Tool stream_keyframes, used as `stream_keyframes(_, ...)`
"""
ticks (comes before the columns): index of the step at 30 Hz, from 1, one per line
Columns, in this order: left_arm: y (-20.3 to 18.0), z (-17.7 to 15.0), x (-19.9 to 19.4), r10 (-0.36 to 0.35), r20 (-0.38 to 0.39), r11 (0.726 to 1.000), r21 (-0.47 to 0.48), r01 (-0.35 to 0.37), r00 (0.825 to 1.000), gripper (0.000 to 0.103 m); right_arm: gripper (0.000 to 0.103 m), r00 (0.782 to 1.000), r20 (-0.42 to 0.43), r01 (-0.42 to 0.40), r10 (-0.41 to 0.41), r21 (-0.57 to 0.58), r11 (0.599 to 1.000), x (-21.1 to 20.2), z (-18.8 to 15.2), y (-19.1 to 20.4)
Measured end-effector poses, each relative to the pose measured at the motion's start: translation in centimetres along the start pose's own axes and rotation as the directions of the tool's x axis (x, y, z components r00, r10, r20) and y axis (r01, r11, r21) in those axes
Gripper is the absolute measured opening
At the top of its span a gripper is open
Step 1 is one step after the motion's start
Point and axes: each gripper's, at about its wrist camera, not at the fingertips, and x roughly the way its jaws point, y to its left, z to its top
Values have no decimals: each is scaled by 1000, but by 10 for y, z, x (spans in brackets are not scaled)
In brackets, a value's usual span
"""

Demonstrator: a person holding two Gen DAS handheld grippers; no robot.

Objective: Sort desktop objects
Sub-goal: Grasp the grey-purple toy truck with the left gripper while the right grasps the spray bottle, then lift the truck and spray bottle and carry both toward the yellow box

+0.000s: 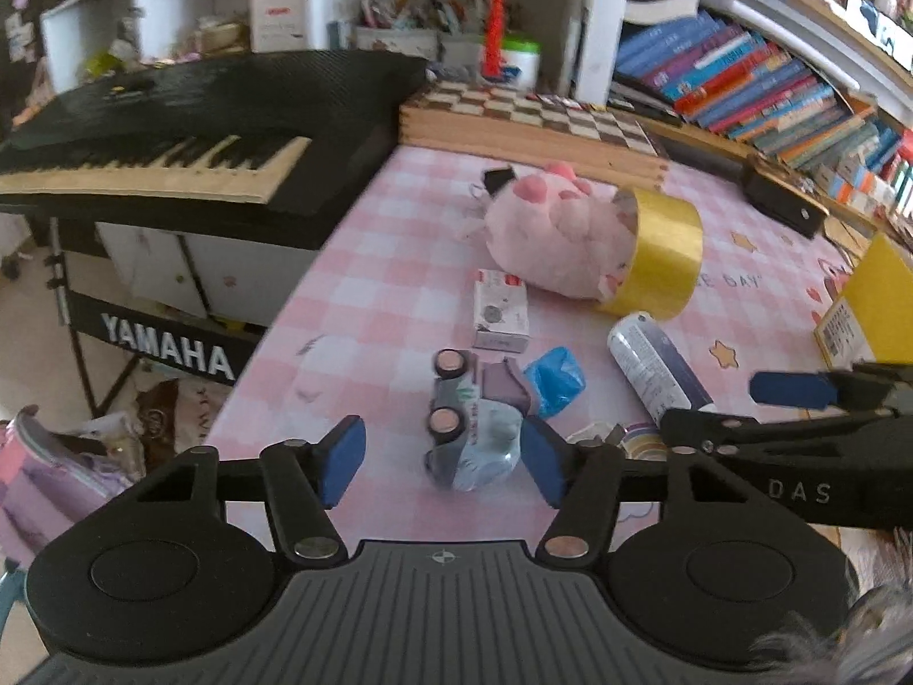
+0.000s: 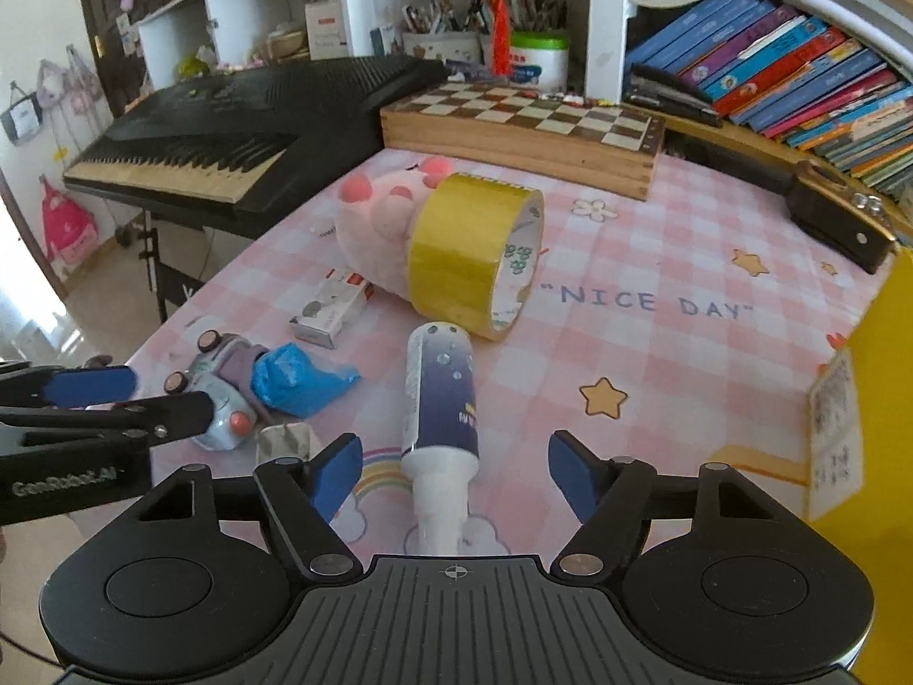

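Observation:
A pale blue toy car (image 1: 473, 428) lies on its side on the pink checked tablecloth (image 1: 388, 262). My left gripper (image 1: 442, 462) is open around it; the right pad is close to the car and the left pad stands clear. A white and dark blue bottle (image 2: 442, 394) lies with its white cap toward me. My right gripper (image 2: 453, 476) is open astride the cap end, with a gap on both sides. Also on the cloth are a crumpled blue bag (image 2: 297, 379), a small white box (image 2: 331, 311), a pink plush (image 2: 382, 211) and a yellow tape roll (image 2: 473, 251).
A black keyboard (image 2: 228, 125) stands past the table's left edge. A wooden chessboard (image 2: 525, 125) lies at the back, with shelves of books (image 2: 799, 63) behind it. A yellow box (image 2: 879, 377) stands at the right. A dark instrument head (image 2: 839, 217) reaches in at the back right.

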Motion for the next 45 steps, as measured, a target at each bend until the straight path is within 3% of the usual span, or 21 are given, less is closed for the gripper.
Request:
stream_keyframes(7,-11,3,26,-2,-39,997,76,5,999,56,70,1000,-29,-8,8,-15,1000,21,9,-4)
stream_keyframes(10,-10,5,33,-12,-56,998,66,16,998,49,65,999,-40,-16,15,-23,1000,29,12,-5)
stream_keyframes(13,-12,5,36,-9,-61,997,74,13,998,43,56,998,-54,-26,24,-43,999,36,12,-2)
stream_keyframes(16,-15,3,35,2,-55,996,88,3,999,42,32,999,-37,-40,37,-82,996,35,12,2)
stream_keyframes(22,-5,5,19,9,-18,999,39,-8,1000,42,32,998,-47,-54,52,-46,998,27,9,-3)
stream_keyframes(33,5,-4,-28,-14,39,1000,-6,14,999,41,32,998,26,-49,49,1,999,-18,2,-2)
stream_keyframes(45,4,-17,-85,-107,115,994,-24,111,988,41,32,993,112,-41,37,36,998,-79,-18,8)
